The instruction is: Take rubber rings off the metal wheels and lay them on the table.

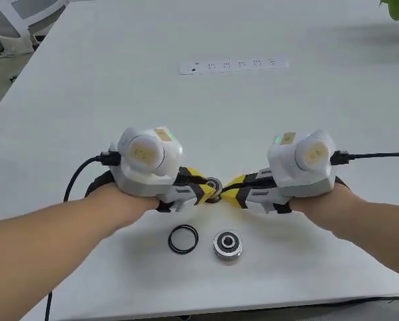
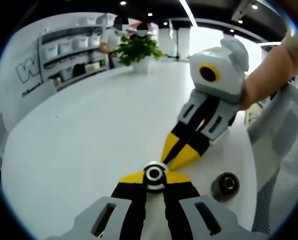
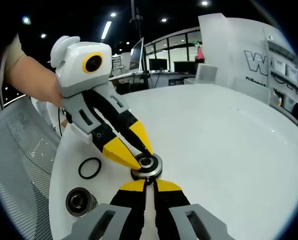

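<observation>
Left gripper [image 1: 203,192] clamps the metal wheel [image 1: 214,186], right gripper [image 1: 228,194] pinches its rim. A rubber ring [image 1: 183,239] lies beside a second wheel [image 1: 227,244].

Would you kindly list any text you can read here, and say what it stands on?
"W": large letter on the white wall panel; the letters after it cannot be made out.
Small line beneath it: too blurred to read.
Power strip: markings too small to read.
</observation>
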The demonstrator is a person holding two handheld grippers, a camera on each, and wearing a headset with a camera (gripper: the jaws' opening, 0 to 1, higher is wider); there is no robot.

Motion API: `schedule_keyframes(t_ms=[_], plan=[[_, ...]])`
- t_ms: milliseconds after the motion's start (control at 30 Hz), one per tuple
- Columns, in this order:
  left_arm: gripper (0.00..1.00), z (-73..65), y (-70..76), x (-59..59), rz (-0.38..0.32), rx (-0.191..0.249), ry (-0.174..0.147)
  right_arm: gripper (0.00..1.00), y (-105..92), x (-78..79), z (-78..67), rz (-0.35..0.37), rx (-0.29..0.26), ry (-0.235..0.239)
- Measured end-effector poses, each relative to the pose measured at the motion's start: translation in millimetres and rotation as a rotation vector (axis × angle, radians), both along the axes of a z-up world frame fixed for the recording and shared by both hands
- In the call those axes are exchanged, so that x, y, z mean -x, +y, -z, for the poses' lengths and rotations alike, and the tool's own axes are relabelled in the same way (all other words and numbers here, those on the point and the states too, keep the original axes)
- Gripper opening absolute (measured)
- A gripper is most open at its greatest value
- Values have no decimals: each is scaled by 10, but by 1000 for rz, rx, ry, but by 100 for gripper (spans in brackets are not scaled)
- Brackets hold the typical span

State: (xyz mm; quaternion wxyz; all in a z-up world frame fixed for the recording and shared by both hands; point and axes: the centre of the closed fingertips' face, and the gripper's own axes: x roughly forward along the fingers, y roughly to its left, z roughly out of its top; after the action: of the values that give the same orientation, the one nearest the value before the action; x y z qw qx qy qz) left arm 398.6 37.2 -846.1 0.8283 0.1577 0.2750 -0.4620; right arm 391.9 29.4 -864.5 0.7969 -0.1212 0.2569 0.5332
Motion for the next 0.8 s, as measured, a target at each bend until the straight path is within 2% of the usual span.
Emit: schedule_keyframes(t_ms=[433, 500, 667, 800], plan=[[12, 12, 12, -27, 3, -10, -9, 0, -39, -16, -28, 43, -22, 40], [12, 14, 14, -29, 2, -10, -10, 0, -40, -13, -39, 58, -36, 58], [12, 21, 18, -33, -1, -11, -11, 0, -56, -26, -63, 128, -114, 152], [12, 23, 19, -35, -5, -10, -12, 0, -72, -59, -77, 150, -138, 174]])
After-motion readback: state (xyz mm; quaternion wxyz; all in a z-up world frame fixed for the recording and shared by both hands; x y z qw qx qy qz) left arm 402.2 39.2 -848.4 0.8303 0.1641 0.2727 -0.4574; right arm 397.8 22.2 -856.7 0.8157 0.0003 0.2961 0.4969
